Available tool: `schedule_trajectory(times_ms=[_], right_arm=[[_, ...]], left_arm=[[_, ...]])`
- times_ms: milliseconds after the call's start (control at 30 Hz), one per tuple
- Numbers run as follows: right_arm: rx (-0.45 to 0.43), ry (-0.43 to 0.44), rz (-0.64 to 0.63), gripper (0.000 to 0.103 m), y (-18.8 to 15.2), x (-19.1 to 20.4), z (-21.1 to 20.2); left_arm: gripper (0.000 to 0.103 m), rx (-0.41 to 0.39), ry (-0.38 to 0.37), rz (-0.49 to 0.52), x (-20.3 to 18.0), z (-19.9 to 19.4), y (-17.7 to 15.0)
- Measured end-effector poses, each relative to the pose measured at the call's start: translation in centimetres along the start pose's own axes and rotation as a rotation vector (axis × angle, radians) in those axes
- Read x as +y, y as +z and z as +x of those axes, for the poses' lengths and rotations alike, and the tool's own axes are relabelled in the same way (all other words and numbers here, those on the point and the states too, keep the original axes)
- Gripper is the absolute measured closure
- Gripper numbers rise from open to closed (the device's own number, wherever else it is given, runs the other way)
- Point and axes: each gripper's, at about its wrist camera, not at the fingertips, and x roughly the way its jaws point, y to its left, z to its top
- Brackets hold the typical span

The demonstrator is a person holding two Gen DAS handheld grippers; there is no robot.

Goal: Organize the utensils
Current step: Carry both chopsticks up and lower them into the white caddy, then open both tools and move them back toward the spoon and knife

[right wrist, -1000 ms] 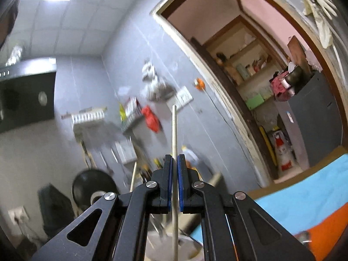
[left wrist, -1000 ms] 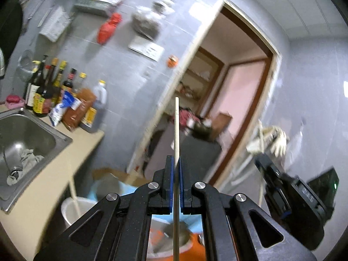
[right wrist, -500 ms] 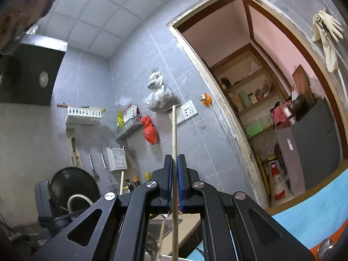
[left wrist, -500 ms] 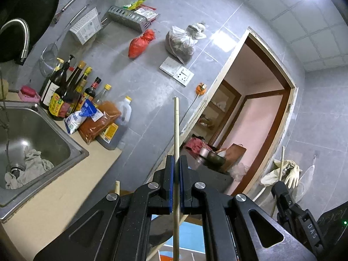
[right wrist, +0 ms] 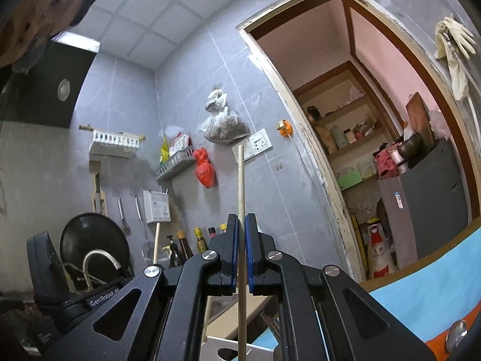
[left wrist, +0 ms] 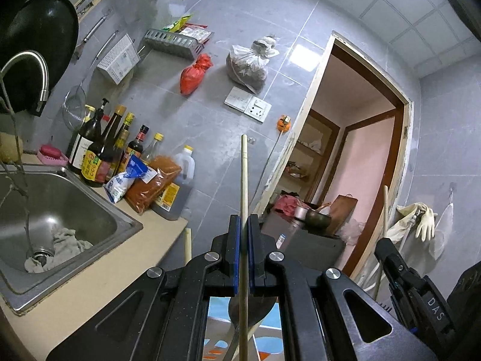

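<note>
Both grippers have come down and levelled out over the last second: in the left wrist view the sink (left wrist: 60,210) and the row of sauce bottles (left wrist: 102,153) now fill the left of the frame, where a second ago they sat squeezed into the far left edge, and in the right wrist view the ceiling light has slid out of the top while the wall rack (right wrist: 115,143) and the black pan (right wrist: 93,240) have settled into the lower left.

The left gripper (left wrist: 244,255) keeps its jaws pinched on a wooden chopstick (left wrist: 244,186) that runs up the middle of the frame, tip at centre. The right gripper (right wrist: 240,255) likewise stays clamped on a second chopstick (right wrist: 240,186), also upright at centre (neither stick has slipped in its grip across the three moments).

So the pair is lifted and in transit, not yet put away. A white holder edge (right wrist: 237,349) shows at the bottom of the right view, likely the destination, though that is a guess. The light-coloured desk (left wrist: 99,273) beside the sink lies at lower left.
</note>
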Motion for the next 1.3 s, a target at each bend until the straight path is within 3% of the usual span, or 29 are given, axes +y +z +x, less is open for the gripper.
schedule_trajectory(times_ms=[400,667,800,900,1033,1133,1200,1300], right_arm=[[0.046,0.033,-0.105,0.1,-1.4,1.5,0.1],[0.106,0.018,-0.118,0.097,-0.9,1.8,-0.3],[0.123,0.017,-0.117,0.094,0.0,1.9,-1.0],[0.126,0.009,-0.106,0.084,1.3,2.1,-1.8],[0.145,-0.02,-0.078,0.076,3.4,2.0,-2.8],[0.185,-0.054,-0.064,0.053,5.2,1.7,-3.7],[0.217,-0.091,-0.064,0.032,6.7,1.6,-4.5],[0.238,-0.137,-0.082,0.025,8.6,1.3,-6.1]], left_arm=[[0.101,0.042,0.009,0.091,-0.7,-0.5,-2.6],[0.097,0.144,-0.023,0.088,-0.9,-1.0,-2.7],[0.072,0.169,-0.041,0.058,-1.2,-1.5,-2.1],[0.067,0.182,-0.056,0.061,-2.0,-2.0,-1.1],[0.044,0.209,-0.079,0.069,-4.1,-2.7,0.2],[0.028,0.231,-0.097,0.095,-6.1,-3.2,1.2],[0.02,0.237,-0.103,0.117,-7.4,-3.7,1.5],[0.009,0.249,-0.1,0.164,-9.9,-4.3,1.5]])
